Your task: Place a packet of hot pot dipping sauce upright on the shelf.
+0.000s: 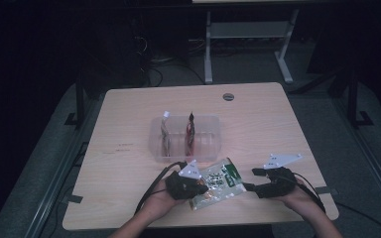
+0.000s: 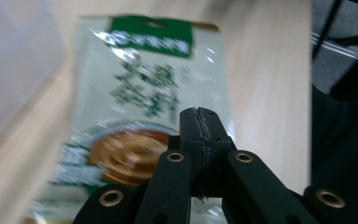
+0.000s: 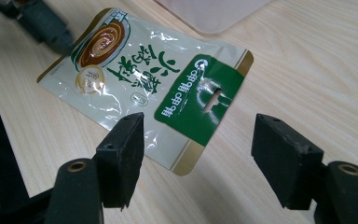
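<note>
Noting one sachet (image 1: 215,182) lying flat on the tabletop (image 1: 278,124) near its front edge, just in front of one clear bin (image 1: 154,144). Finding it between two tongs.

Observing left tongs (image 1: 201,187) pressing fully closed at the sachet's bowl-picture end, probably pinning or pinching that end to steady it. Being unable to confirm any foil between the jaws.

Observing right tongs (image 3: 198,140) standing wide open, holding nothing and pointing at the green header end (image 3: 200,100), likely lining up for a grasp.

Counting two packets standing upright in the bin, one pale (image 1: 164,130) and one red (image 1: 190,131), apparently filed on edge for room.
</note>
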{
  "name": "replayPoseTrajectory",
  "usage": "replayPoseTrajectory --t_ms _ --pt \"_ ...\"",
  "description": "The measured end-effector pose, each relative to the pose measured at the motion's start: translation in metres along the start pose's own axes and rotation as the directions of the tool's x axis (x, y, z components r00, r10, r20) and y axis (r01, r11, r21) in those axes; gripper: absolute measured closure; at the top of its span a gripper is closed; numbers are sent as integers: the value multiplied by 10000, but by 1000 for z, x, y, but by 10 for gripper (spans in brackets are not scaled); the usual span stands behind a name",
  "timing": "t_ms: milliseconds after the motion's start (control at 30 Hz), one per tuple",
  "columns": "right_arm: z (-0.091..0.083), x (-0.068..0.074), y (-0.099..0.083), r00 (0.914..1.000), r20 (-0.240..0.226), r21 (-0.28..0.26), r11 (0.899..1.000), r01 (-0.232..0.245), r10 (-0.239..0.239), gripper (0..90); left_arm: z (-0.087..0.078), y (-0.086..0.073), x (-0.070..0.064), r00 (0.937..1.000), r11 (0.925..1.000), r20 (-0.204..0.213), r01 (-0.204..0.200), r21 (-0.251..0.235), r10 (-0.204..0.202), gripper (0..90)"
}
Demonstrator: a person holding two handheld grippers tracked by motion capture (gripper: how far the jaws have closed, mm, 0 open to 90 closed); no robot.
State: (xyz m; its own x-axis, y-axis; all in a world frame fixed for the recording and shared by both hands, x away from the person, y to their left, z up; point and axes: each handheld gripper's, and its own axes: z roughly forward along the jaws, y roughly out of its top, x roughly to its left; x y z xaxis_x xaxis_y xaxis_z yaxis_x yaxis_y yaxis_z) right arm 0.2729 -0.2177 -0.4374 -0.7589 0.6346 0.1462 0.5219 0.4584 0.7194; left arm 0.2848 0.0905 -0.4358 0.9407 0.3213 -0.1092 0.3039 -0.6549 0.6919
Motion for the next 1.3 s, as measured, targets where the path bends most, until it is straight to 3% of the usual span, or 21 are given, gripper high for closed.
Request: replayPoseTrajectory --t_ms 133,333,500,567,633,767,1100,1300 --pt "-1 0 0 9999 124 -14 10000 72 -72 338 -1 8 15 9998 10000 -221 -3 59 4 834" --pt "-2 -2 0 9999 156 -30 10000 36 -36 338 -2 6 26 9975 9996 -699 159 222 -143 577" --pt "0 -1 0 9998 168 48 9999 128 -129 338 3 3 31 9965 9990 -762 363 269 -342 413" --pt "1 -1 0 9996 162 67 9997 226 -228 338 5 1 33 9963 9990 -828 242 380 -210 356" --pt "1 -1 0 9996 150 120 9996 248 -250 338 9 -1 34 9970 9986 -691 365 378 -338 310" --pt "1 -1 0 9996 157 129 9996 239 -241 338 17 -4 33 9984 9965 -563 48 838 -1 247" --pt "0 -1 0 9997 159 122 9997 206 -208 338 28 -6 35 9996 9958 -191 235 888 -219 130" --pt "0 -1 0 9994 126 116 9994 315 -316 338 30 -7 31 9996 9959 -247 -73 905 96 119"
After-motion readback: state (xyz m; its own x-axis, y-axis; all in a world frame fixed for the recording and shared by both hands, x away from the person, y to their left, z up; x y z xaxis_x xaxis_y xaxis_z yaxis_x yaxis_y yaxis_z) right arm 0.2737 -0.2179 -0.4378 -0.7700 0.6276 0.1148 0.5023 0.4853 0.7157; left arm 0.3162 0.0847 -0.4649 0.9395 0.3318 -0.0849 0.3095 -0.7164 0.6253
